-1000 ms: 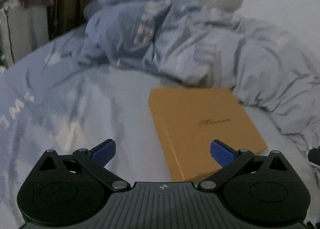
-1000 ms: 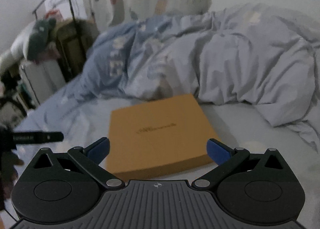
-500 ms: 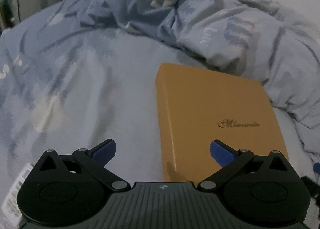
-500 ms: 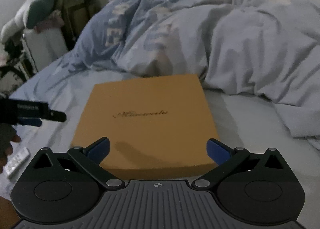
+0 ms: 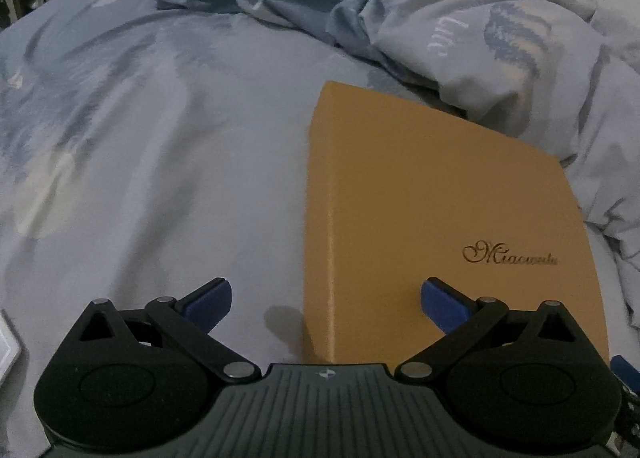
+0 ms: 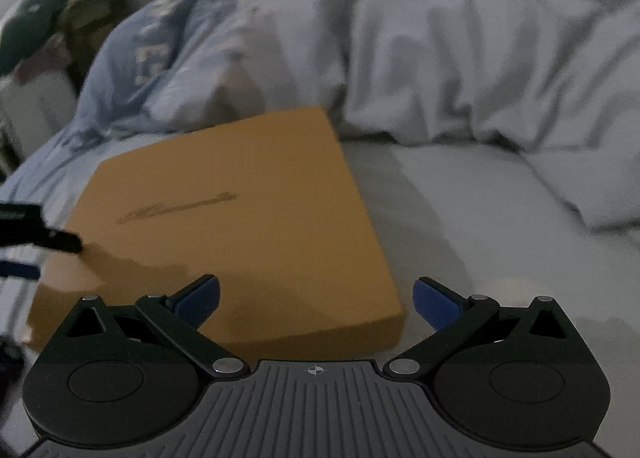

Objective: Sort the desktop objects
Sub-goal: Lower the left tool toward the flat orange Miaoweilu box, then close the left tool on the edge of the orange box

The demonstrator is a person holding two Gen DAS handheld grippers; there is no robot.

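A flat orange box (image 5: 432, 210) with gold script lettering lies on the pale blue bed sheet. My left gripper (image 5: 326, 300) is open and empty, low over the box's near left edge, one finger over the sheet and one over the lid. In the right wrist view the same box (image 6: 248, 218) lies ahead. My right gripper (image 6: 316, 300) is open and empty, straddling the box's near right corner. The left gripper shows there as a dark shape (image 6: 36, 230) at the box's left side.
A rumpled blue-grey duvet (image 5: 460, 18) is heaped behind and right of the box (image 6: 460, 58). A white object (image 5: 6, 350) lies at the far left on the sheet. A green cap (image 6: 28, 26) and dark clutter sit beyond the bed's left side.
Both grippers have moved down and closer to the orange box. The left one has tilted toward the bed; the right one has shifted to the box's right corner. Both stay open.
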